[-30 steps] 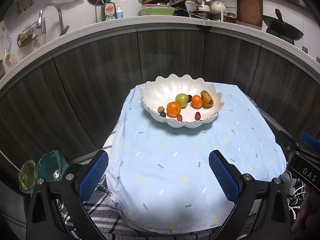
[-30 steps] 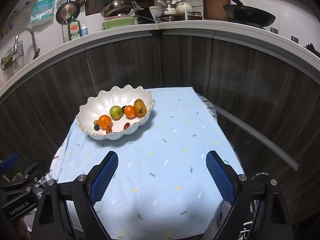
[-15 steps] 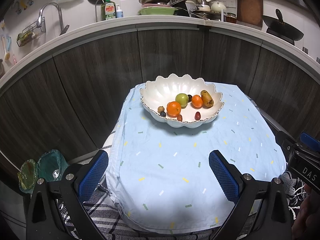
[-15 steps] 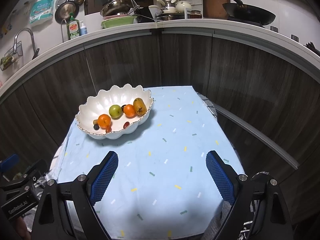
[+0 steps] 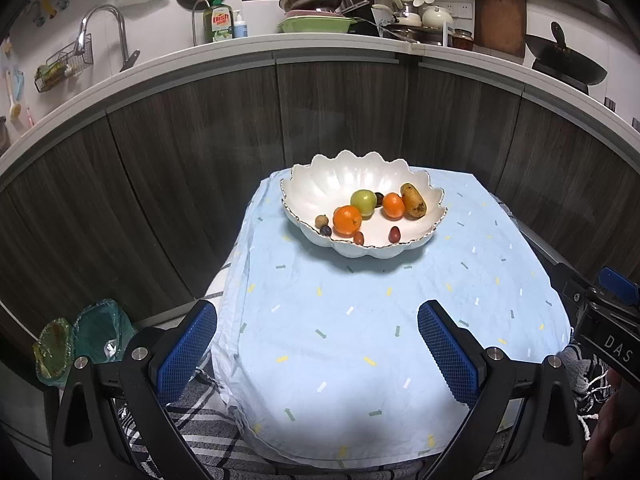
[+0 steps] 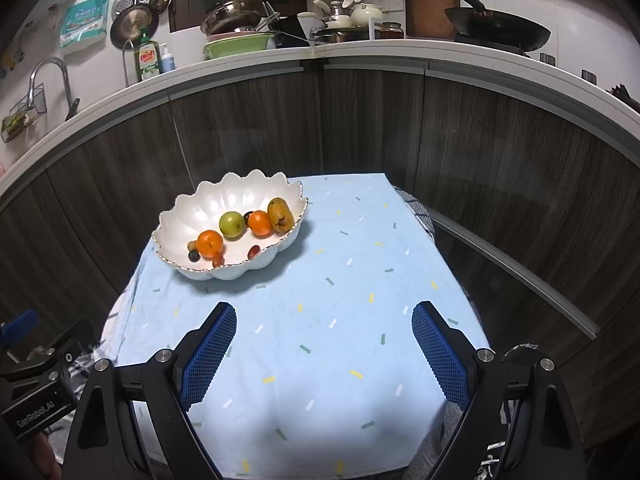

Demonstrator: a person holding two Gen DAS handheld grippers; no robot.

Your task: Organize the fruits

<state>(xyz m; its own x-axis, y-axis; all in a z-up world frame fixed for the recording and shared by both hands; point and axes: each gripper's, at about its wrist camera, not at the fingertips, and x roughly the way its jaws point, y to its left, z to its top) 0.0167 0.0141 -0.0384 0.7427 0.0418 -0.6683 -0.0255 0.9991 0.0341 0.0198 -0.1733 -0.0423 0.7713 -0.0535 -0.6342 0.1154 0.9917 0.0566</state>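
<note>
A white scalloped bowl (image 5: 320,188) (image 6: 188,220) stands at the far end of a small table under a light blue cloth (image 5: 360,312) (image 6: 340,300). Inside lie two oranges (image 5: 347,221) (image 5: 393,205), a green fruit (image 5: 363,201), a spotted yellow fruit (image 5: 413,200) and several small dark berries and dates (image 5: 394,234). My left gripper (image 5: 318,320) hovers open over the near left part of the cloth, nothing between its blue pads. My right gripper (image 6: 324,322) hangs open over the near middle, also empty. Both are well short of the bowl.
Dark wood cabinet fronts (image 5: 200,140) curve around the table, with a counter above carrying a faucet (image 5: 100,32), dishes and a wok (image 6: 496,30). Green glass dishes (image 5: 80,340) sit low at the left. A checked cloth (image 5: 200,420) hangs under the blue one.
</note>
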